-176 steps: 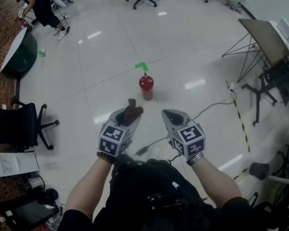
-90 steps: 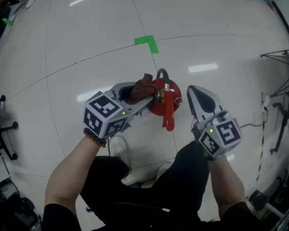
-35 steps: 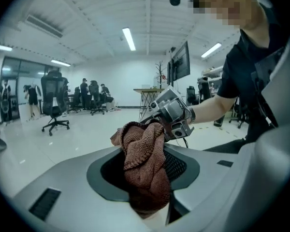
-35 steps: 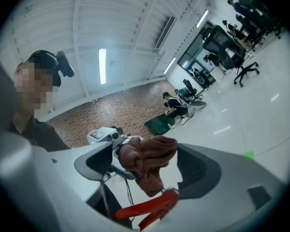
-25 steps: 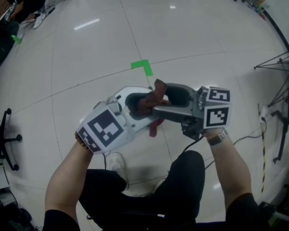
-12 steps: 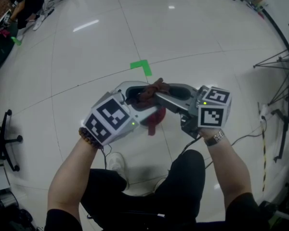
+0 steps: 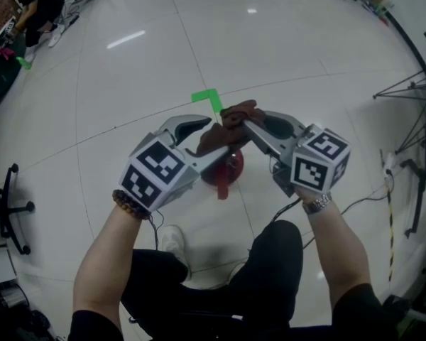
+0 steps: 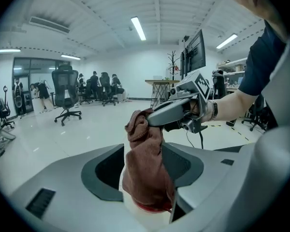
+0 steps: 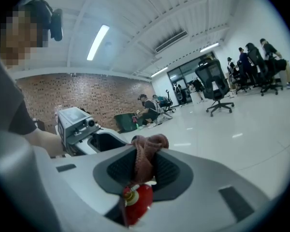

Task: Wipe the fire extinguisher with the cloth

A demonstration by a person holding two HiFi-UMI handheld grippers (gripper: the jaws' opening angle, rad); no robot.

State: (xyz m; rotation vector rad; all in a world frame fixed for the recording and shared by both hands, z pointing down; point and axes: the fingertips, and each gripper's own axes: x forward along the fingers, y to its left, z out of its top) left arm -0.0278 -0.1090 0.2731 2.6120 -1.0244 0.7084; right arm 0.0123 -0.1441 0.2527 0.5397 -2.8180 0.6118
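Head view looks steeply down on a glossy white tiled floor [image 7: 128, 77]. We see wide bare floor on every side of the red fire extinguisher [image 7: 231, 170], which stands directly beneath both claws. A green tape mark [image 7: 207, 98] lies just beyond it. An office chair base [image 7: 14, 206] at the left edge and stand legs [image 7: 416, 190] at the right edge are well apart from it.

Our left claw [image 7: 214, 135] has just been opening; its jaws stand wide, with the brown cloth [image 7: 236, 112] hanging between them. Our right claw [image 7: 250, 119] has just been closing and pinches the cloth's top. We cannot tell whether the cloth's lower end touches the extinguisher.

The marker cubes [image 7: 153, 180] carry black-and-white square patterns. Behind, the right gripper view shows a brick wall [image 9: 87, 100] and ceiling strip lights [image 9: 97, 42].
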